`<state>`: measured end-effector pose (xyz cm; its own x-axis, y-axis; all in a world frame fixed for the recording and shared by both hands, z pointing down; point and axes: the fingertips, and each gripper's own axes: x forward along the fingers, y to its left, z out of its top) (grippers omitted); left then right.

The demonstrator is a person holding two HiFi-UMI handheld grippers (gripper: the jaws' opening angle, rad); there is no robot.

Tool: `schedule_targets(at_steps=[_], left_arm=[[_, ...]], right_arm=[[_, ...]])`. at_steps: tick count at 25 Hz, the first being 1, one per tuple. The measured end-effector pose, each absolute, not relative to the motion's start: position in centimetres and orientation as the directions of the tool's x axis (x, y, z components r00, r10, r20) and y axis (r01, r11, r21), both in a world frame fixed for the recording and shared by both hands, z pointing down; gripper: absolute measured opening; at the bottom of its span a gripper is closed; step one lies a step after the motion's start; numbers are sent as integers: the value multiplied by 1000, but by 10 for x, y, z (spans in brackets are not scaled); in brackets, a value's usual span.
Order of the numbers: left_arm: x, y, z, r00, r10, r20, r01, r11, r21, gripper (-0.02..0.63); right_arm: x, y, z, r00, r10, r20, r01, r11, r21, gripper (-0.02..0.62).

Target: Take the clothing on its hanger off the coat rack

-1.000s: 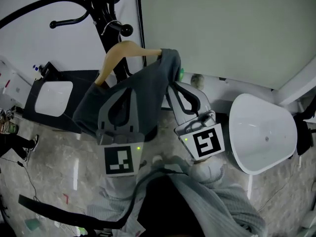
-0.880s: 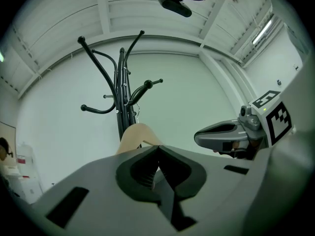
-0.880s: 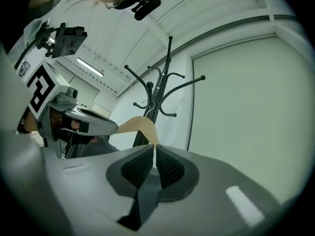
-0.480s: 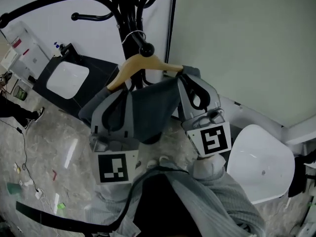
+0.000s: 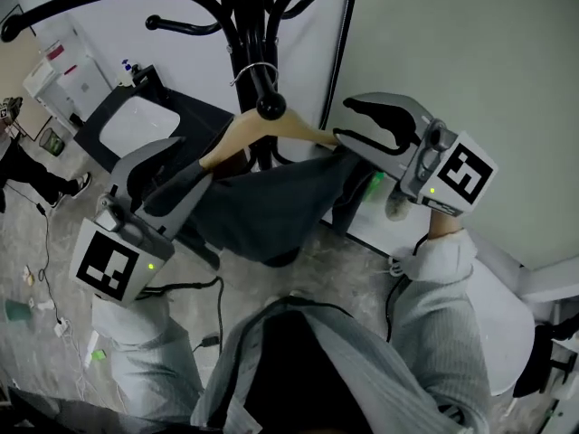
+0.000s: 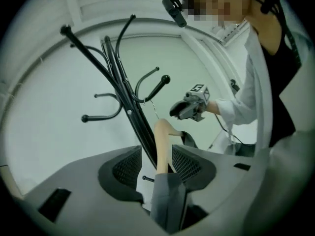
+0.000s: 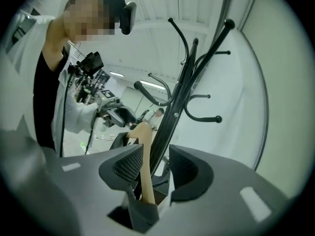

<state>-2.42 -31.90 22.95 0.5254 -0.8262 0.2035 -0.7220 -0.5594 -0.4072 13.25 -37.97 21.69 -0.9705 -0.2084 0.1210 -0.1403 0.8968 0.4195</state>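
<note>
Grippers reach in from both sides: our left gripper point(image 5: 192, 161) angles up from low on the left, and our right gripper point(image 5: 344, 122) comes in level from the right. Each points at one end of the hanger point(image 5: 303, 132). We count two grippers, one wooden hanger, one dark grey garment point(image 5: 271, 206) and one coat rack point(image 5: 242, 25). The hanger's wire hook point(image 5: 256, 67) sits over a peg point(image 5: 269, 107) of the rack, with the garment draped across it. Both pairs of jaws are opening. In each gripper view we see a cloth-covered hanger arm standing between the jaws, close beside one pad and clear of the other, so neither pair clamps it.
</note>
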Motion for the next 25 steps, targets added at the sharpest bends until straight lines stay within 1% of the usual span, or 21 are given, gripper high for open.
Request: schedule_targets(at_steps=[2, 5, 8, 10, 12, 13, 15, 16, 17, 18, 19, 22, 25], left_arm=[[-17, -322, 240, 599, -749, 284, -644, -661, -384, 187], [-14, -329, 255, 646, -666, 374, -570, -746, -345, 190], [-17, -347, 269, 664, -620, 418, -538, -784, -308, 190], [-17, -360, 274, 685, -599, 415, -531, -800, -280, 189], [-14, -363, 277, 722, -560, 407, -506, -828, -241, 187], [-11, -362, 278, 740, -537, 405, -488, -843, -226, 173], [-7, -358, 278, 768, -501, 399, -459, -865, -203, 104], [-6, -357, 277, 778, -488, 396, -450, -873, -191, 78], [-6, -356, 277, 787, -476, 393, -443, -879, -177, 75], [-5, -356, 277, 795, -463, 392, -436, -885, -161, 73], [-5, -356, 277, 803, -449, 392, -430, -892, -142, 71], [-4, -354, 277, 824, -408, 393, -409, -908, -85, 64], [-4, -355, 276, 822, -415, 390, -406, -907, -108, 63]], right_arm=[[128, -383, 223, -977, -107, 184, -25, 915, 403, 154], [116, -383, 236, -966, 49, 256, 132, 939, 317, 170], [104, -386, 259, -921, 161, 354, 257, 935, 244, 181], [97, -388, 272, -893, 217, 393, 313, 929, 198, 179], [93, -389, 280, -884, 235, 405, 330, 926, 184, 179], [92, -390, 282, -884, 229, 408, 328, 925, 191, 179], [91, -389, 284, -885, 228, 406, 330, 923, 200, 173], [92, -388, 284, -885, 237, 401, 335, 922, 195, 151], [92, -388, 283, -884, 248, 396, 342, 921, 187, 123], [93, -387, 283, -882, 262, 392, 351, 920, 175, 79], [93, -387, 283, -879, 278, 387, 361, 919, 161, 66], [95, -385, 283, -873, 319, 369, 386, 914, 124, 61], [94, -385, 281, -877, 307, 369, 378, 915, 137, 60]])
